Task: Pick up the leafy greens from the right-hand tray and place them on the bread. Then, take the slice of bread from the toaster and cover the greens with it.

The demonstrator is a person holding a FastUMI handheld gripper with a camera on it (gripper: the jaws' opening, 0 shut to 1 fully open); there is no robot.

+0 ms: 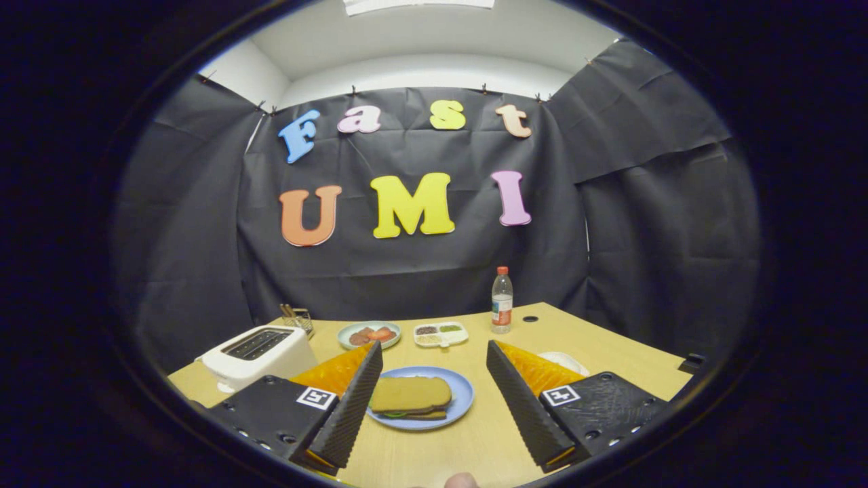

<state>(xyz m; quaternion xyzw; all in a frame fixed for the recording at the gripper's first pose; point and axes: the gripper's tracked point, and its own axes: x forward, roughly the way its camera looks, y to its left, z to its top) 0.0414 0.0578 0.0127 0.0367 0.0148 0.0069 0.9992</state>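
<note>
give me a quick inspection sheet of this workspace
surface: wooden table, with a small round hole behind the bottle
job's things: sandwich on blue plate, green showing under top slice; white toaster
clutter: water bottle, plate of food, divided condiment tray, white dish partly behind right finger
claw: open, fingers either side of the plate, holding nothing
cables: nothing seen
surroundings: black cloth wall, white ceiling

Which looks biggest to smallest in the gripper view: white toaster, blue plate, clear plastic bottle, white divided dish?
1. White toaster
2. Blue plate, close to the toaster
3. Clear plastic bottle and white divided dish, look alike; both lie farther off.
</note>
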